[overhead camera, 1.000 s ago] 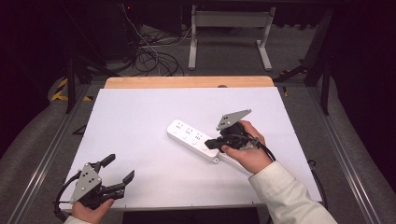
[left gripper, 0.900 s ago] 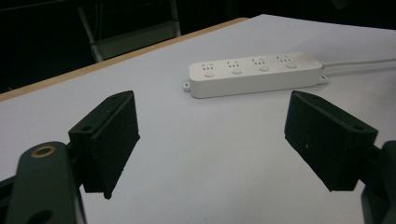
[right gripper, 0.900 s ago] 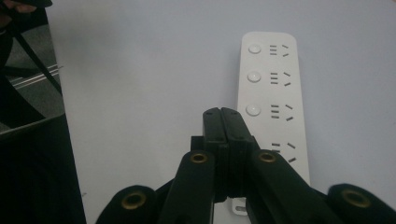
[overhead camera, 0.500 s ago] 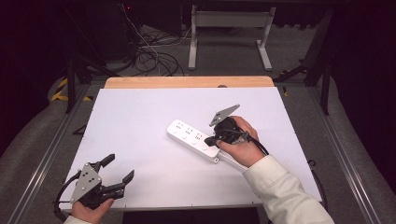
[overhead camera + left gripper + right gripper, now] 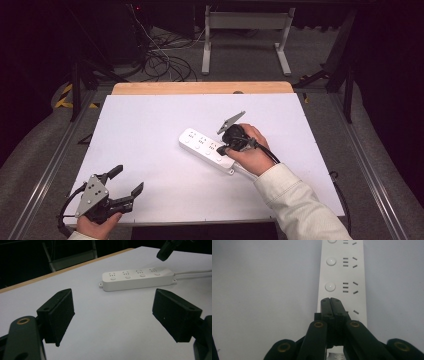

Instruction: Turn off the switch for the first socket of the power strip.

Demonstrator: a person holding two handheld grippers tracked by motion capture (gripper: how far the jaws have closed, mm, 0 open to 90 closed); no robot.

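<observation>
Centre frame: right gripper [image 5: 330, 301], jaws pressed together holding nothing, over power strip [image 5: 207, 148]
Rigid, light, slick plastic; grasp across its narrow body. Left gripper [image 5: 122, 182] wide open, empty

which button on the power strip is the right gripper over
The end button nearest the cord on the power strip; the shut right gripper covers it, and the others show in a row beyond.

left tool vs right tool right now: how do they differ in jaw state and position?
Jaws: the left tool stands wide open with nothing between its jaws; the right tool has its jaws shut together, empty.
Position: the left tool hangs at the near left corner of the table, far from the power strip; the right tool's tips sit over the strip's cable end, by a switch button.
Shared: both are black, two-jawed and hand-held.
</observation>
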